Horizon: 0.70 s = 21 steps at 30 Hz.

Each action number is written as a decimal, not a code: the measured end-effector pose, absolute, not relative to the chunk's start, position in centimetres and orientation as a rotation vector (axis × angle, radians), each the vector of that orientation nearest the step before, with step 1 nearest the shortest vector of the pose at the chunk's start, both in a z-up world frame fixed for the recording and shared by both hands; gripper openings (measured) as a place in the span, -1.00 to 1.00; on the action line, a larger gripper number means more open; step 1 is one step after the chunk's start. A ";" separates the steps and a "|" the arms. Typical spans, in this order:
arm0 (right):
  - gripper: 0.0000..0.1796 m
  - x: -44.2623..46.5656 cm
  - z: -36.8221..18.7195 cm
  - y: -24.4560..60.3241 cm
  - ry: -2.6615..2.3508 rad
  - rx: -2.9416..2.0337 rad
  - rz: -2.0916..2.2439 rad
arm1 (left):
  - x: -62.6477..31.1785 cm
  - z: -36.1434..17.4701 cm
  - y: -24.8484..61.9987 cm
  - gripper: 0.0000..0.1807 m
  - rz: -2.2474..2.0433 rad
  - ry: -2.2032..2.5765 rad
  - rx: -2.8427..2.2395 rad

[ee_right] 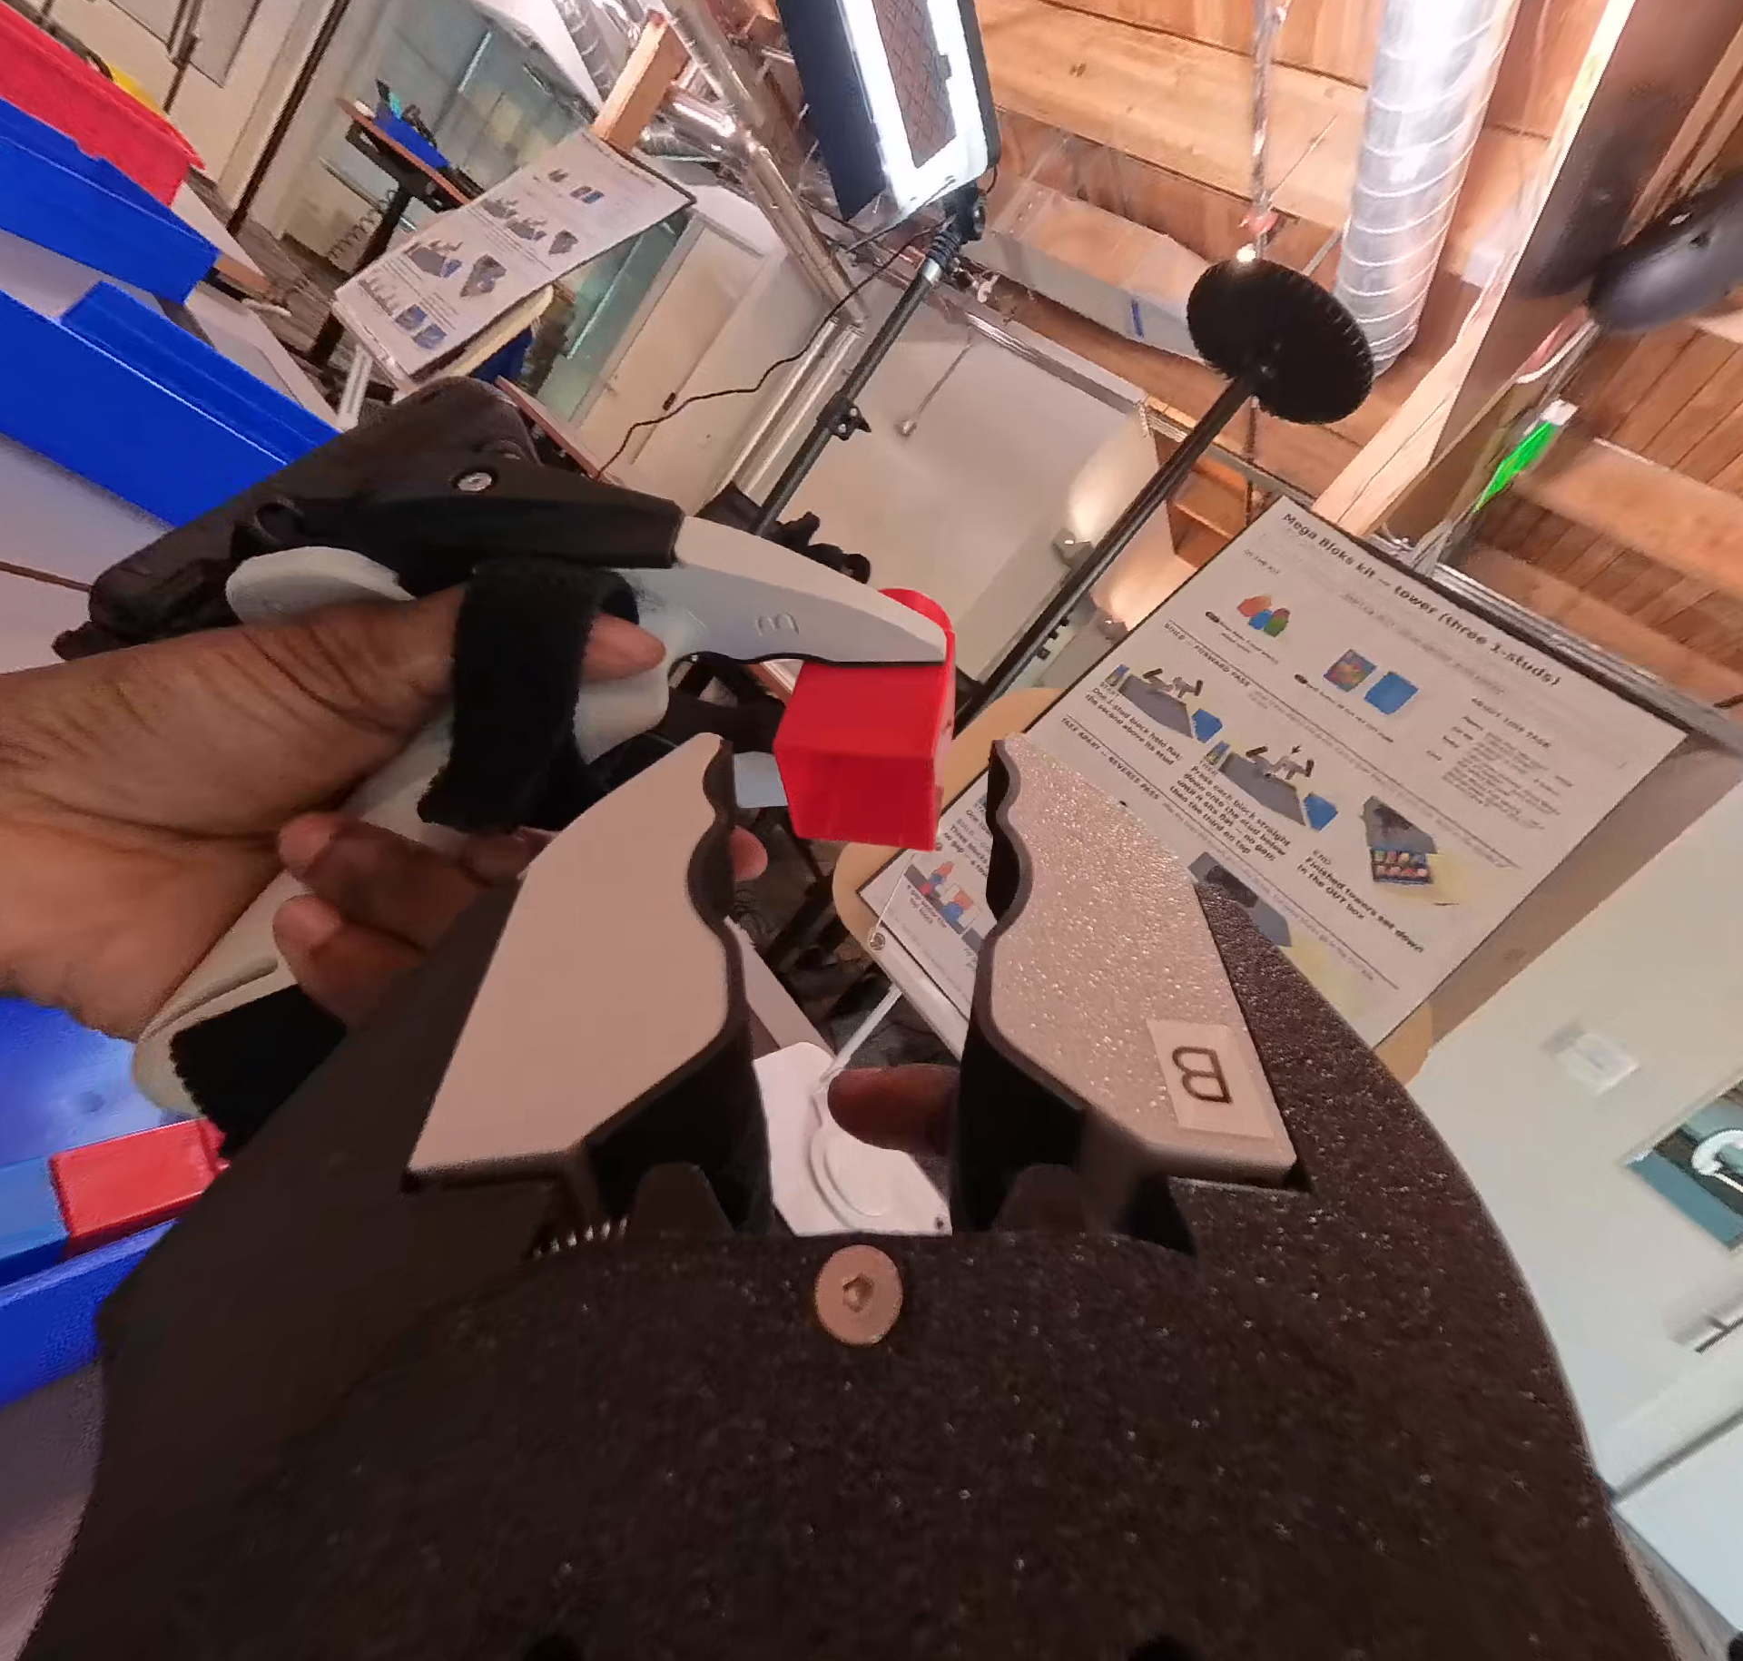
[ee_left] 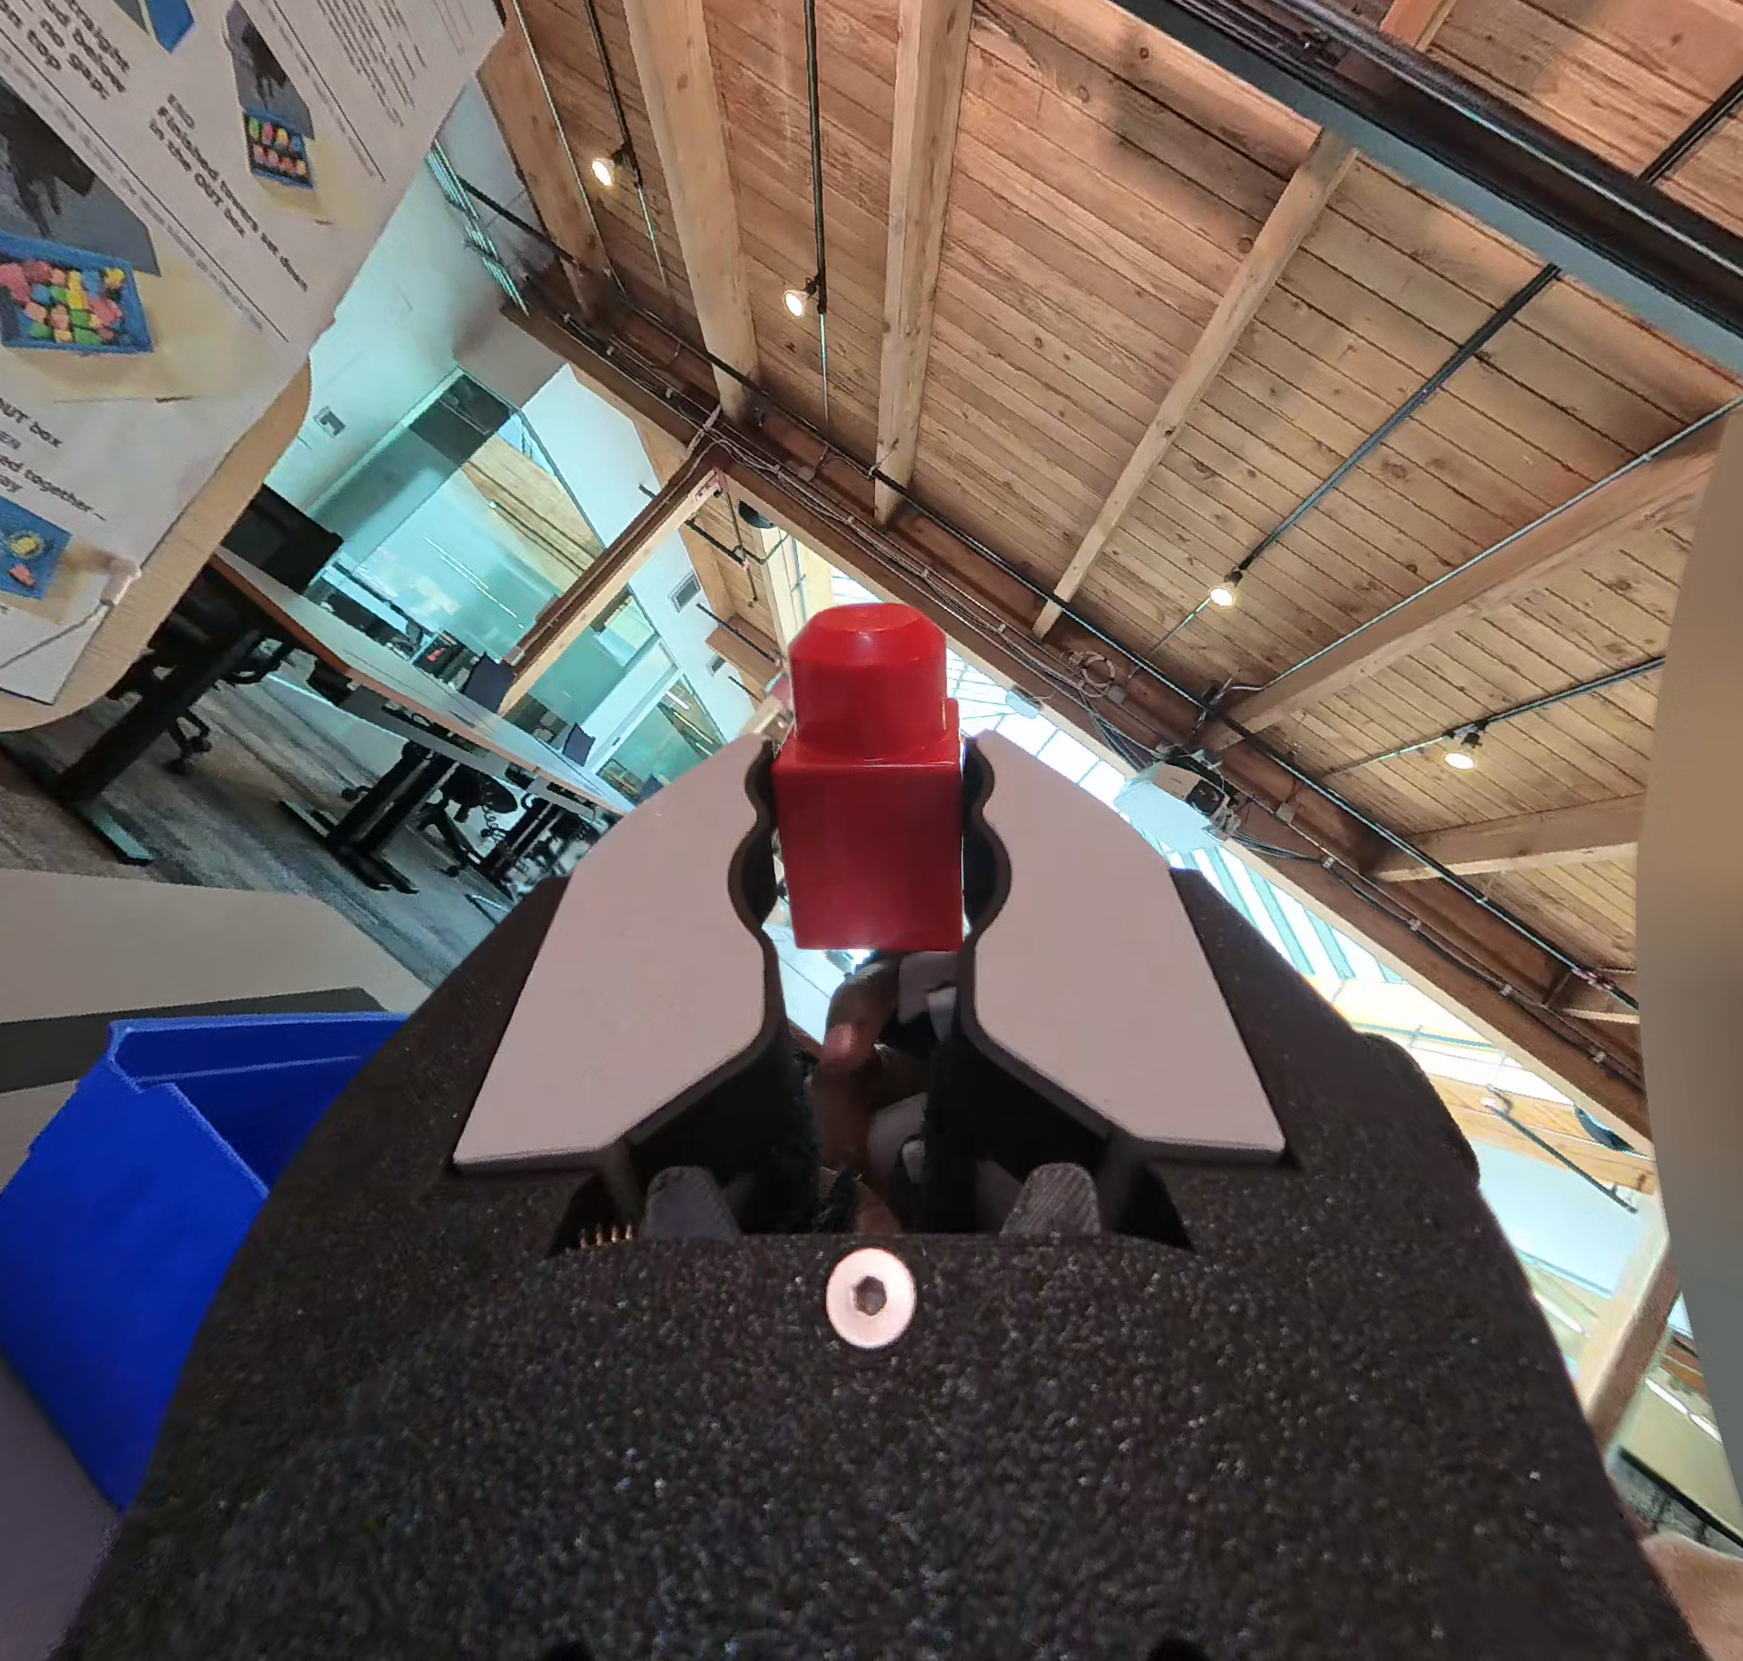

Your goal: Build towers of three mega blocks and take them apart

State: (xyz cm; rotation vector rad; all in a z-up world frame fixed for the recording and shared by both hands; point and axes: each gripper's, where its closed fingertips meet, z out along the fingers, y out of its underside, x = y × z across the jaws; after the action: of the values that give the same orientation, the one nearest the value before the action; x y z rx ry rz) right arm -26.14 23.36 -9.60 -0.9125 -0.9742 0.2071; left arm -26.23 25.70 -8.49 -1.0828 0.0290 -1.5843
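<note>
In left gripper (ee_left: pixel 868 824), glossy square red block (ee_left: pixel 868 852)

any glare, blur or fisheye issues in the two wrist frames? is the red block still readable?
Left wrist view: sharp red block clamped in the left gripper, small blown-out highlight at its lower edge; bright skylights at right, ceiling beams bowed by the wide lens. Right wrist view: the lit light panel is overexposed, upper-right corner smeared; right gripper is sharp, the block clearly readable.
</note>
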 end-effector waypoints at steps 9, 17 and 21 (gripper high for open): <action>-0.62 -22.4 -8.5 25.4 -0.865 -0.979 0.096 | -26.9 -8.4 25.5 -0.39 -1.353 0.160 -1.166; -0.62 -4.8 -21.7 37.3 -0.396 -1.927 0.104 | -38.5 -10.9 26.2 -0.39 -0.374 0.291 -1.451; -0.62 -0.1 -31.6 39.1 -0.271 -2.295 -0.002 | -42.7 -12.2 25.7 -0.42 -0.257 0.242 -1.524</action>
State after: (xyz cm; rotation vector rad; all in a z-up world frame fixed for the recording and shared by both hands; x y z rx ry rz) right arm -0.05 39.08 -31.57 -2.2946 -0.2715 -0.0020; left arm -42.67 25.70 -12.17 -1.5238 0.2418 -0.2569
